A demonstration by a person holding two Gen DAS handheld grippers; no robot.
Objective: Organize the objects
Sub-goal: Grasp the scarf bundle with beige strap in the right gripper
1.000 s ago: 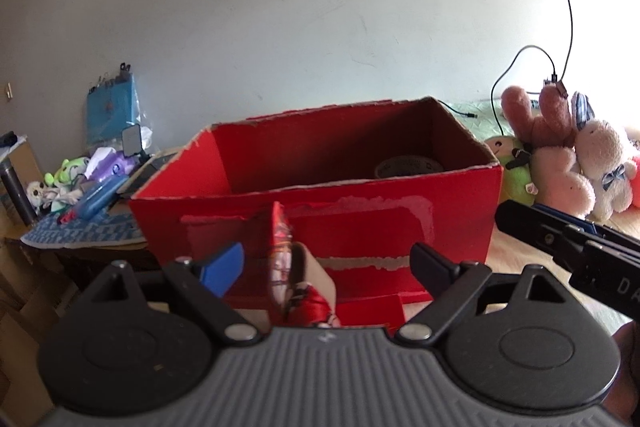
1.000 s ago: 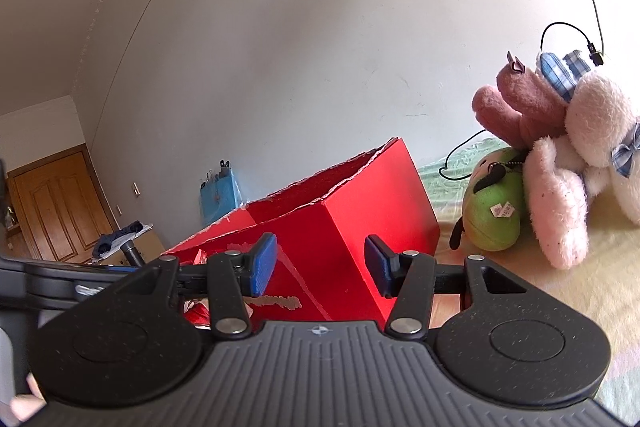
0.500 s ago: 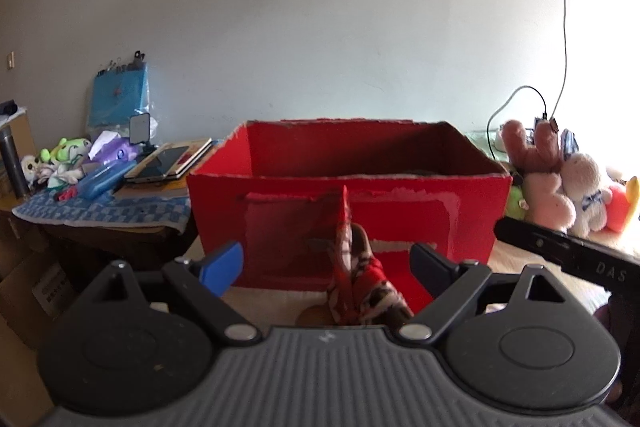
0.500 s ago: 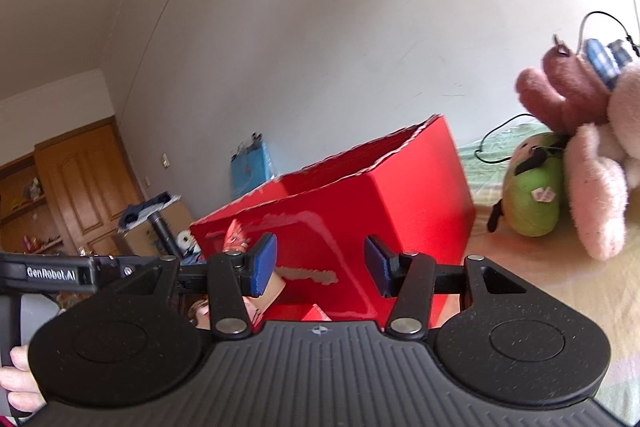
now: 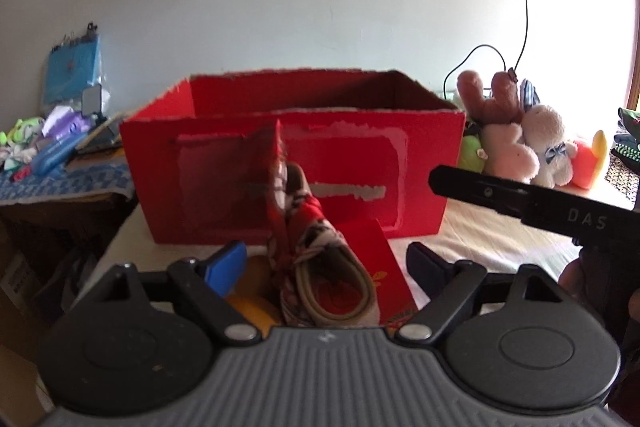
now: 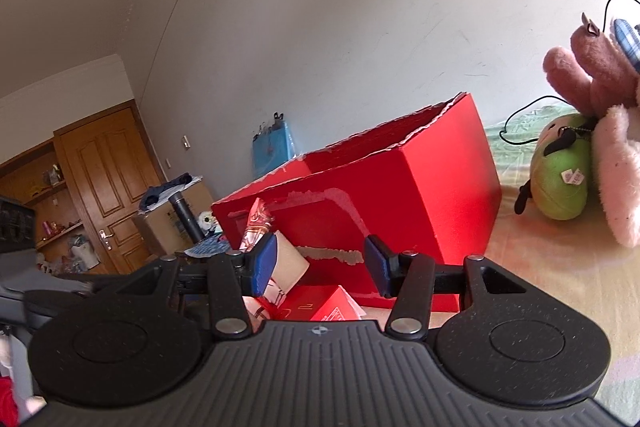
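The left gripper (image 5: 326, 267) is narrowing its wide, empty jaws around the small patterned shoe (image 5: 320, 259) lying before the red box (image 5: 292, 171) near the bed's edge — the pickup step — while the right gripper (image 6: 320, 263) is hovering half-open, empty; next, closing squarely on the shoe.

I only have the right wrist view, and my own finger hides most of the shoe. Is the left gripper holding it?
Observer: No. The shoe stands untouched between the open jaws of the left gripper, which have just been closing a little.
Operator: Where is my gripper relative to the shoe?
Observer: In the left wrist view the right gripper reaches in from the right, clear of the shoe, in front of the box's right corner.
Operator: Anything else by the shoe?
Observer: A flat red envelope lies just to its right.
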